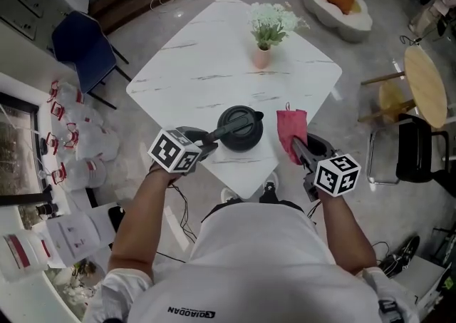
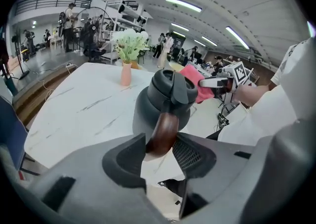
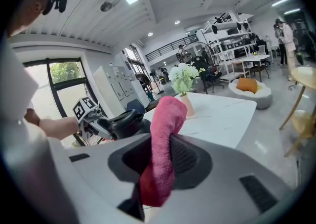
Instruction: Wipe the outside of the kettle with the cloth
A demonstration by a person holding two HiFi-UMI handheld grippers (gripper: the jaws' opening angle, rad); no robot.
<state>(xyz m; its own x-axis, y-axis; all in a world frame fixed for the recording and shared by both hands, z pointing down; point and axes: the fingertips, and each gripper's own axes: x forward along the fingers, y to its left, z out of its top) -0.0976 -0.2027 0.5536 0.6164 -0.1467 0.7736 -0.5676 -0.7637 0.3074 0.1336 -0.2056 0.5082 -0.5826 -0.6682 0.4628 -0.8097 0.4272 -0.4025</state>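
- The left gripper (image 2: 160,141) has its jaws closed on the handle (image 2: 165,121) of the kettle (image 1: 239,129); the brown handle fills the gap and meets both pads.
- The right gripper (image 3: 160,154) is clenched on the cloth (image 3: 165,134). The pink fold stands up out of the jaws and a shorter end hangs below them.
- The kettle is dark grey with a dark lid. It sits at the near corner of the table (image 1: 206,50), with its handle reaching toward the person's left.
- The jaws hide its base in the left gripper view, so I cannot tell whether it rests on the top.
- In the head view the cloth is just right of the kettle, level with it, with a narrow strip of table showing between them. It does not touch the kettle's side.
- The table is white with grey marbling and is turned corner-on to the person.
- A pink vase (image 1: 262,56) of white flowers (image 1: 271,22) stands beyond the kettle, well apart from it, toward the far side of the table.
- A blue chair (image 1: 82,47) stands off the table's left edge.
- A round wooden table (image 1: 426,86) and a black chair (image 1: 420,147) are on the floor at right.
- Large water bottles (image 1: 78,143) are grouped on the floor at left.
- Both forearms reach forward from a white shirt, one on each side of the kettle.
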